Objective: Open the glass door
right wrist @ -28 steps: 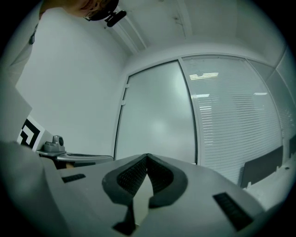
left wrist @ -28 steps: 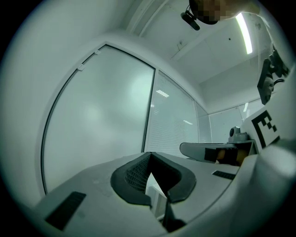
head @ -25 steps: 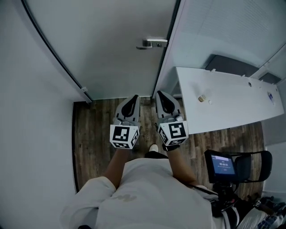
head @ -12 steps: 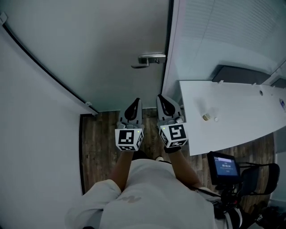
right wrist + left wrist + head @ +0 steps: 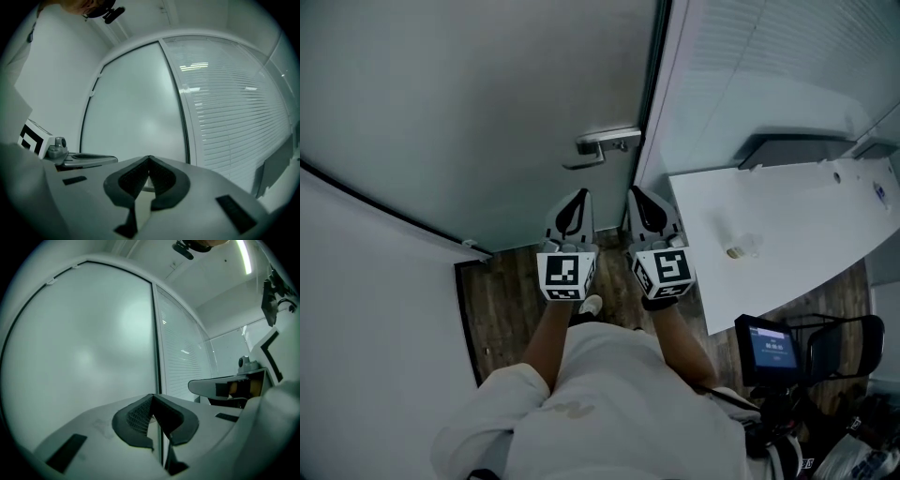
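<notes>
The frosted glass door (image 5: 487,103) fills the top of the head view, shut against its black frame edge (image 5: 652,84). Its metal lever handle (image 5: 602,145) sits near that edge. My left gripper (image 5: 580,194) and right gripper (image 5: 635,191) are held side by side, pointing level at the door just below the handle, touching nothing. Both are shut and empty. In the left gripper view the shut left gripper (image 5: 152,396) faces the glass door (image 5: 84,348) and its dark edge. In the right gripper view the right gripper (image 5: 149,158) faces the glass door (image 5: 136,108).
A white table (image 5: 787,211) with a small cylinder (image 5: 734,251) stands to the right. A wall of white blinds (image 5: 750,66) runs beside the door, a plain white wall (image 5: 366,328) is at left. A small screen (image 5: 767,349) is lower right. Wood floor (image 5: 506,300) lies underfoot.
Both grippers have moved forward together toward the door. The handle now sits lower in the head view, close above the gripper tips. Both stayed shut.
</notes>
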`<action>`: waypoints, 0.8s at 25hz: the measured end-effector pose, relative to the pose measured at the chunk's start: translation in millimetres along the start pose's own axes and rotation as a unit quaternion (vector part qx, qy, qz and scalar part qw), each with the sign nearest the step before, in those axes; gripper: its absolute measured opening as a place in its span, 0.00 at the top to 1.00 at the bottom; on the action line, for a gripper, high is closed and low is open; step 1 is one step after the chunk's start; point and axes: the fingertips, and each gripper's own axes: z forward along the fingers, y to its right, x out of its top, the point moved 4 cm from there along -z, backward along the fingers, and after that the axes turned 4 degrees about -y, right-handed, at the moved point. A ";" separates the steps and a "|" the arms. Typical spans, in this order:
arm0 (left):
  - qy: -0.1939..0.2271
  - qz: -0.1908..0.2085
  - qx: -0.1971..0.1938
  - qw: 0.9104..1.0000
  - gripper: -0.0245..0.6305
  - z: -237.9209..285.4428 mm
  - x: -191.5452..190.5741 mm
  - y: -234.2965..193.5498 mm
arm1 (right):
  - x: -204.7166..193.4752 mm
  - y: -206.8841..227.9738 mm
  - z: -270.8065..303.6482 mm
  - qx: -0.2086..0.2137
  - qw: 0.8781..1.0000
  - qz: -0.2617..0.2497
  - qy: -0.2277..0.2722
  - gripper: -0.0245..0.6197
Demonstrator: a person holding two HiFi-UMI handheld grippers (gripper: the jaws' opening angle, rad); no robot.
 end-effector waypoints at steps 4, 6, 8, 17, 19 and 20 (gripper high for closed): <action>-0.025 0.028 -0.023 0.999 0.96 30.2 0.6 -27.3 | 3.4 -1.1 30.9 -0.022 1.000 0.006 -0.020 0.97; -0.036 0.027 -0.039 0.998 0.96 44.0 -9.1 -38.6 | -6.4 -0.8 45.2 -0.031 0.999 0.008 -0.036 0.97; -0.044 0.029 -0.053 0.997 0.96 58.3 -17.3 -47.6 | -13.6 1.8 56.8 -0.042 0.998 0.009 -0.046 0.97; -0.179 0.097 -0.148 0.968 0.89 115.3 -69.8 -60.6 | -31.6 26.0 64.4 -0.104 0.991 0.027 -0.073 0.97; -0.201 0.129 -0.172 0.956 0.81 124.2 -77.8 -57.7 | -36.2 30.9 63.0 -0.113 0.990 0.033 -0.079 0.97; -0.212 0.150 -0.186 0.948 0.78 128.5 -80.8 -54.8 | -37.2 33.6 62.2 -0.118 0.989 0.034 -0.081 0.97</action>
